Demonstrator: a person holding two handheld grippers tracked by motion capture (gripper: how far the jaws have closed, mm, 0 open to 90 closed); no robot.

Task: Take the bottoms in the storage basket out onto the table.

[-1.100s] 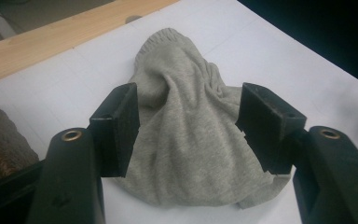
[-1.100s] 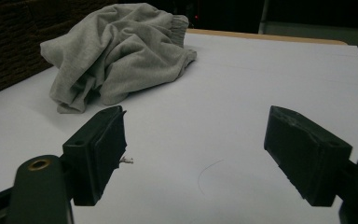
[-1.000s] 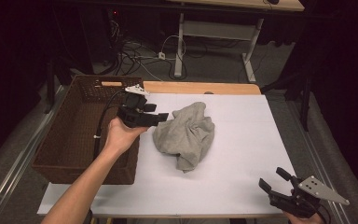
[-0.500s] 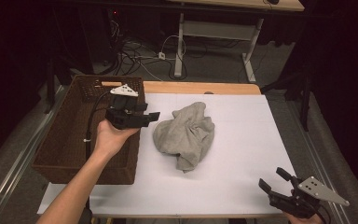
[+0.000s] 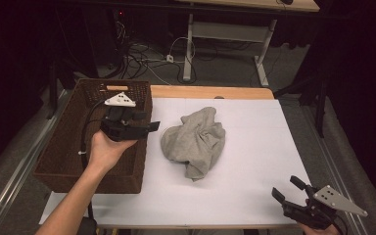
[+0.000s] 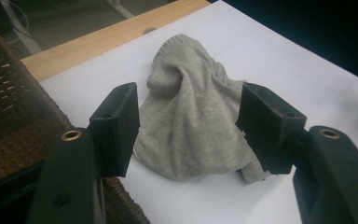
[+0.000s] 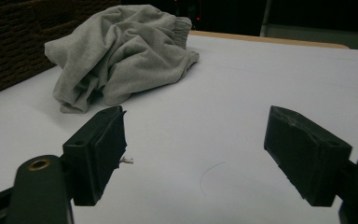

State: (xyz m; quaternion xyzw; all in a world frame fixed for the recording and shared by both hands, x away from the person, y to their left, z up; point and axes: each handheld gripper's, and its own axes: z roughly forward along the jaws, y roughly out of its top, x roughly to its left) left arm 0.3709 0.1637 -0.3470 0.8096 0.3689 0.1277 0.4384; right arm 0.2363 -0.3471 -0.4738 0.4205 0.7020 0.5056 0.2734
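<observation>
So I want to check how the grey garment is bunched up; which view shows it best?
The left gripper view: the grey garment sits close and framed between the open jaws, folds clear. The high view shows its whole outline on the white table, but small. The right gripper view shows it farther off, from low.

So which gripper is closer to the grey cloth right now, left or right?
Left. The left gripper hangs over the basket edge just beside the grey cloth, jaws open toward it. The right gripper sits at the table's near right corner, well clear of it.
</observation>
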